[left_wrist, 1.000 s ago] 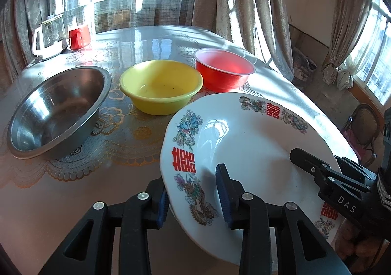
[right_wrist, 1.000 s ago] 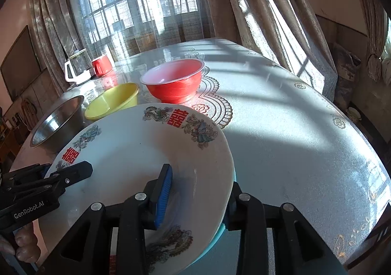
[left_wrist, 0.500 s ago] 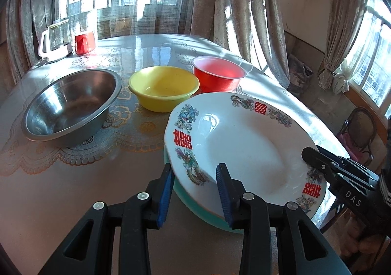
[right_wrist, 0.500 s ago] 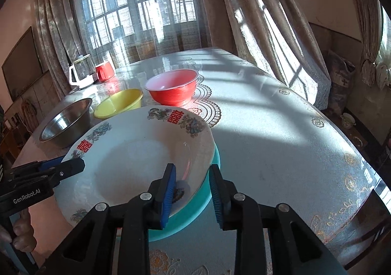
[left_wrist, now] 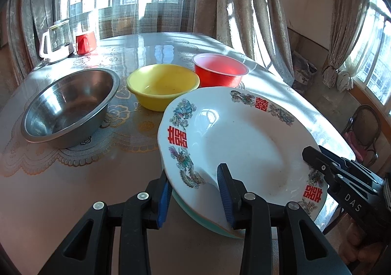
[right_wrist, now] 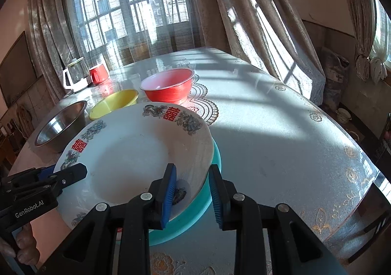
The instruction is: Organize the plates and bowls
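Observation:
A white plate with red characters and dragon patterns [left_wrist: 244, 143] rests on a teal plate [left_wrist: 207, 221] at the table's near edge; it also shows in the right wrist view [right_wrist: 132, 152], above the teal plate [right_wrist: 193, 209]. My left gripper [left_wrist: 194, 191] is open, its jaws straddling the white plate's near-left rim. My right gripper [right_wrist: 191, 189] is open, its jaws straddling the plates' right rim. A steel bowl [left_wrist: 68, 106], a yellow bowl [left_wrist: 162, 85] and a red bowl [left_wrist: 220, 70] stand in a row behind.
A glass jug [left_wrist: 55, 41] and a red mug [left_wrist: 85, 42] stand at the table's far left. The table's right edge [right_wrist: 354, 177] drops off to the floor. A chair [left_wrist: 364, 125] stands beyond the right side. Curtains hang behind the table.
The white plate has come down onto the teal plate. Both grippers drew back half a second ago, then moved in again, open, around the rims.

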`<action>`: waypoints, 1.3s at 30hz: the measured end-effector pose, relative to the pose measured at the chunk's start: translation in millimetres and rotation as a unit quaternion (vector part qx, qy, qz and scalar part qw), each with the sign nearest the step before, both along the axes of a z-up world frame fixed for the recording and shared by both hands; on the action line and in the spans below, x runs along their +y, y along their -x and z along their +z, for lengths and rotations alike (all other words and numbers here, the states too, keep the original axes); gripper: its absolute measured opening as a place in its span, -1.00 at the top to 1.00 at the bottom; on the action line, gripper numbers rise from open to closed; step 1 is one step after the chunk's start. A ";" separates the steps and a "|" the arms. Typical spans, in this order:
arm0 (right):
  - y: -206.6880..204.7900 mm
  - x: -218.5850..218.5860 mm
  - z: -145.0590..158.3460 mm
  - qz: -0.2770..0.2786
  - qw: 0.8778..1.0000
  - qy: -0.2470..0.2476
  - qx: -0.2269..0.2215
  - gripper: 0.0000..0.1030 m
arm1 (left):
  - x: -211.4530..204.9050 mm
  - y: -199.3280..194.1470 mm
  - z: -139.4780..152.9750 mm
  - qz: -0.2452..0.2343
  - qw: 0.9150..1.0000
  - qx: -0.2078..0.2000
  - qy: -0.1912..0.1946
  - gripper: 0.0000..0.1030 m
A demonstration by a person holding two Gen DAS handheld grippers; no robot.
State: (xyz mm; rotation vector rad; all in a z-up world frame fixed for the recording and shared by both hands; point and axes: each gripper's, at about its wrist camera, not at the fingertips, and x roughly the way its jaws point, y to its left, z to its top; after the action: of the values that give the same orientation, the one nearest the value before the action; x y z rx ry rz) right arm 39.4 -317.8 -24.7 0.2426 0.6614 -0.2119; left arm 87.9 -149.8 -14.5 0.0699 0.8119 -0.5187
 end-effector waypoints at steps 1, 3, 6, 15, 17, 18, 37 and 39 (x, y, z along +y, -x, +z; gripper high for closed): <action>0.2 -0.1 -0.4 -0.001 1.000 0.000 0.000 0.47 | -0.4 0.4 -0.2 0.000 1.000 0.000 0.001 0.26; -0.1 0.1 0.2 -0.003 1.000 0.000 0.001 0.47 | 0.1 2.4 -0.2 0.000 1.000 -0.003 0.002 0.26; -0.7 2.8 2.0 -0.005 1.000 0.005 0.006 0.46 | 3.8 4.5 1.5 0.006 1.000 -0.001 0.007 0.22; 2.2 5.7 2.3 -0.003 1.000 -0.007 0.020 0.37 | 27.1 18.8 11.7 0.022 0.999 -0.010 0.027 0.08; 3.7 6.4 2.6 -0.003 1.000 -0.012 0.024 0.35 | 34.1 22.2 13.3 0.026 0.999 -0.008 0.033 0.00; 4.3 7.0 2.6 -0.004 1.000 -0.013 0.025 0.32 | 38.1 24.1 14.2 0.028 0.999 -0.008 0.036 -0.03; 16.4 36.6 42.0 0.033 0.999 -0.030 -0.020 0.07 | 127.5 40.0 -10.7 0.129 0.991 0.029 0.025 -0.04; 14.4 49.1 42.9 0.057 0.998 -0.034 -0.020 -0.01 | 135.1 40.7 -12.5 0.139 0.989 0.036 0.023 -0.04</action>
State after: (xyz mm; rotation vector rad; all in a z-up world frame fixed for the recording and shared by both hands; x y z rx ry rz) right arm 24.9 -268.8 18.1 0.2729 0.6422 -0.0754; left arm 47.1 -14.7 -27.0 -0.1044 0.8627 -0.2769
